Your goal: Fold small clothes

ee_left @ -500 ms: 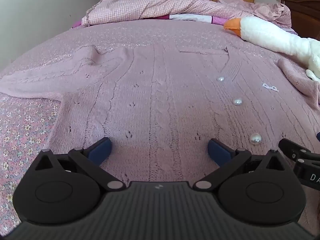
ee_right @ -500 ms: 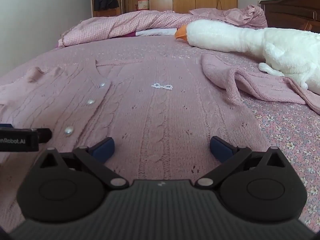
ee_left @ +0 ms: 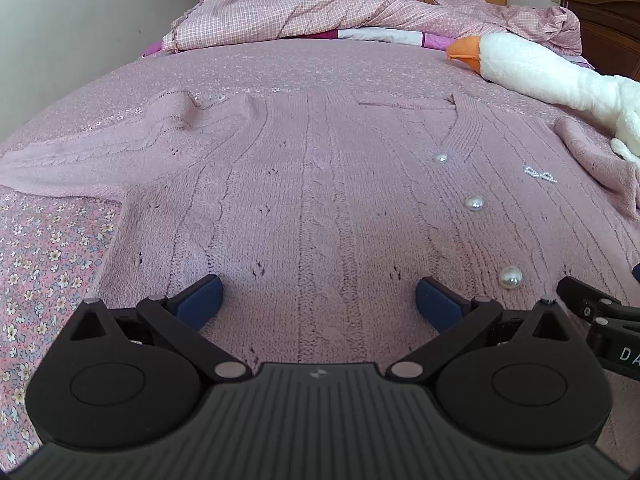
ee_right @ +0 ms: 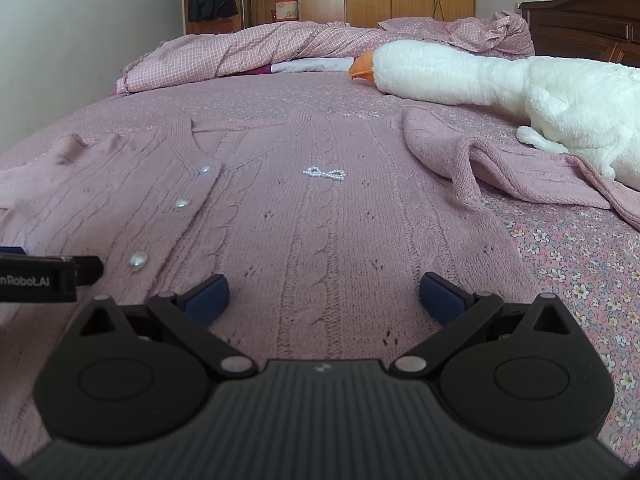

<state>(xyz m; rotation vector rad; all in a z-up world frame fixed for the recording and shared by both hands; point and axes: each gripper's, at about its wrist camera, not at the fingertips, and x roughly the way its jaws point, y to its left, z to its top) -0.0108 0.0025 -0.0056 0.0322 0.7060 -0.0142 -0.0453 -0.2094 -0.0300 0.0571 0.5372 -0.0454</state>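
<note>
The cardigan (ee_left: 312, 200) lies front side up and spread flat on the bed (ee_left: 52, 256), directly ahead of both tools. This layout exposes the full body panel and both sleeves, which suits a fold that begins from the hem edge nearest the operator. The row of pearl buttons (ee_left: 474, 203) runs away from the tools along the closed front band, so the garment is fastened and should move as one layer. The left sleeve (ee_left: 80, 160) extends outward to the left of the left hand-held gripper (ee_left: 318, 300). The right sleeve (ee_right: 500, 164) lies bunched ahead and to the right of the right hand-held gripper (ee_right: 324, 298), just beside a plush goose (ee_right: 520, 84). A small beaded bow (ee_right: 324, 173) sits on the knit straight ahead of the right hand-held gripper.

Left hand-held gripper: jaws spread wide, nothing between them. The blue fingertips (ee_left: 200, 300) sit low over the hem area of the cardigan; actual contact with the knit cannot be confirmed.

Right hand-held gripper: jaws likewise spread wide and empty, positioned over the hem on the other side of the button row. Its blue fingertips (ee_right: 440, 298) are close to the fabric; contact is uncertain.

The two tools sit side by side, each visible at the edge of the other's view. Judged from this stance, both are staged to pinch the hem; no fold has been made yet.
</note>
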